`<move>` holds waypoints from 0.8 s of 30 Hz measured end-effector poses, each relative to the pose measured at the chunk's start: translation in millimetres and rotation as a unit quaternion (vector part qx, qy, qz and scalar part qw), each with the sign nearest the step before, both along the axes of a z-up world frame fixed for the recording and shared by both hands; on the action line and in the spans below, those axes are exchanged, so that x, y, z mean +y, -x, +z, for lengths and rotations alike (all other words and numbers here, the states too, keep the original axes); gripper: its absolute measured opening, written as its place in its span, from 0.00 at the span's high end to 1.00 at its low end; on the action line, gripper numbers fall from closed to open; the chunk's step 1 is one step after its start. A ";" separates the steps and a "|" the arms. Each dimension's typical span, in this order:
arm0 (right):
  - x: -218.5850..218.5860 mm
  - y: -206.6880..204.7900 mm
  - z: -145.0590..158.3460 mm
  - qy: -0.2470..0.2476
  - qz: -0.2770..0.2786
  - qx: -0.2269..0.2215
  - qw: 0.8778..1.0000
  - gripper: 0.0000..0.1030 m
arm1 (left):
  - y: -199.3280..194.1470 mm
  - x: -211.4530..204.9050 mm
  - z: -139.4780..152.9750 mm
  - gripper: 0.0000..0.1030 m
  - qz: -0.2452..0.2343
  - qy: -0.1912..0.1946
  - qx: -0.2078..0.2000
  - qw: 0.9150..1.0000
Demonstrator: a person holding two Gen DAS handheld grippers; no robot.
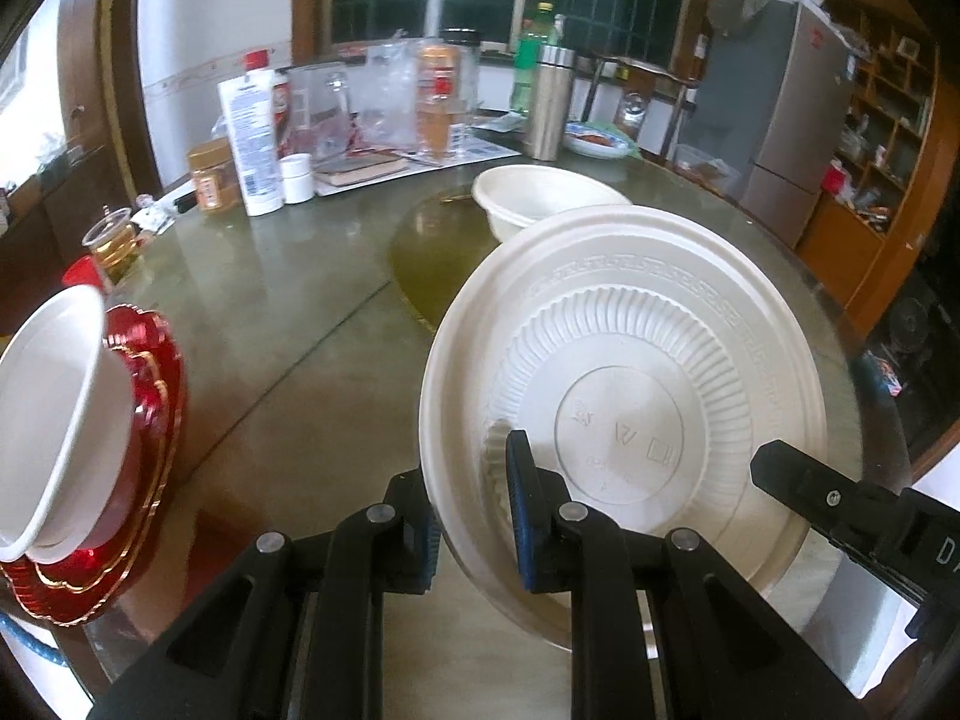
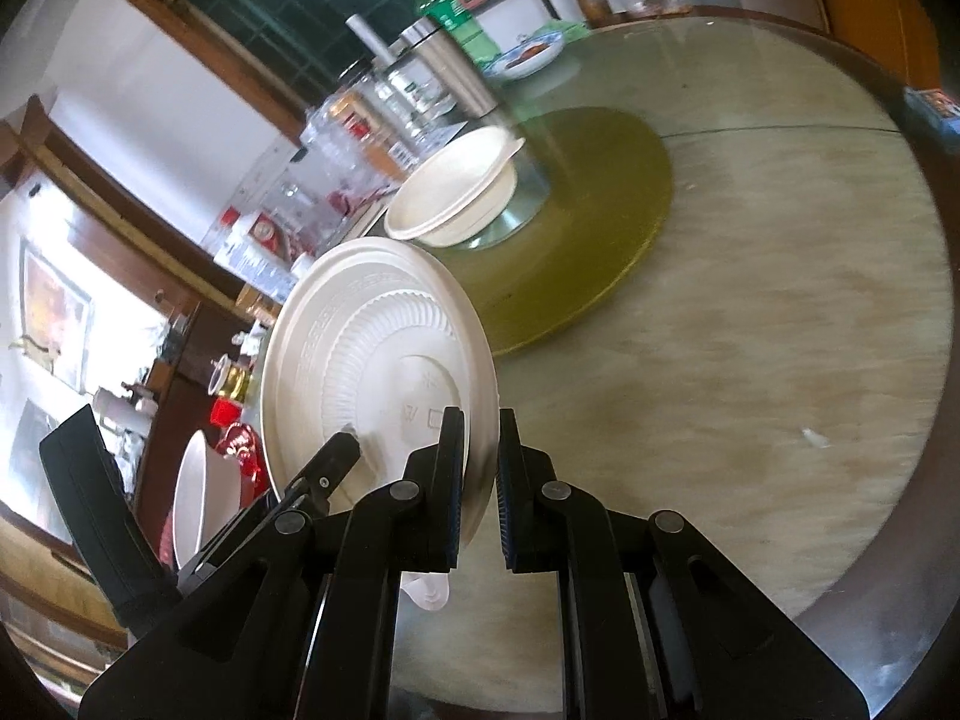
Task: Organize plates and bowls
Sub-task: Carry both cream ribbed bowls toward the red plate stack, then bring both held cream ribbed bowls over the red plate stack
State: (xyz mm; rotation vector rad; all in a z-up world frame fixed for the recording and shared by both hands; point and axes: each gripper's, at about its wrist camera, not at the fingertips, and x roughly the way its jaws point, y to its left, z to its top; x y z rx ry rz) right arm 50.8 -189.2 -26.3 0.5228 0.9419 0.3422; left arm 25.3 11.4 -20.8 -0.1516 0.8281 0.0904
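A white ribbed plate (image 1: 630, 396) is held up on edge above the table, its underside facing both cameras. My left gripper (image 1: 471, 480) is shut on its left rim. My right gripper (image 2: 480, 420) is shut on the opposite rim of the same plate (image 2: 372, 360). One finger of each gripper shows in the other's view: a right finger (image 1: 780, 471) and a left finger (image 2: 336, 456). A white bowl (image 1: 540, 198) (image 2: 456, 192) sits on the turntable beyond. At the left, another white bowl (image 1: 60, 408) (image 2: 198, 498) leans on a stack of red plates (image 1: 156, 420) (image 2: 240, 450).
A round yellow-green turntable (image 2: 600, 228) lies at the middle of the glass-topped table (image 2: 780, 330). Bottles, jars, a steel flask (image 1: 549, 102) and a dish of food (image 1: 594, 141) crowd the far side. A cup of drink (image 1: 111, 240) stands near the red plates.
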 end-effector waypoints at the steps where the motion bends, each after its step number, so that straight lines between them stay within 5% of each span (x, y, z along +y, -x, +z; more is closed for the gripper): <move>1: 3.0 0.2 -0.3 0.000 0.003 0.000 1.000 0.91 | 1.0 2.4 -0.1 0.82 0.002 0.000 0.000 1.000; 24: 35.4 23.0 18.4 0.011 0.033 -0.022 0.999 0.91 | 32.2 34.1 12.6 0.82 0.027 0.009 -0.017 0.999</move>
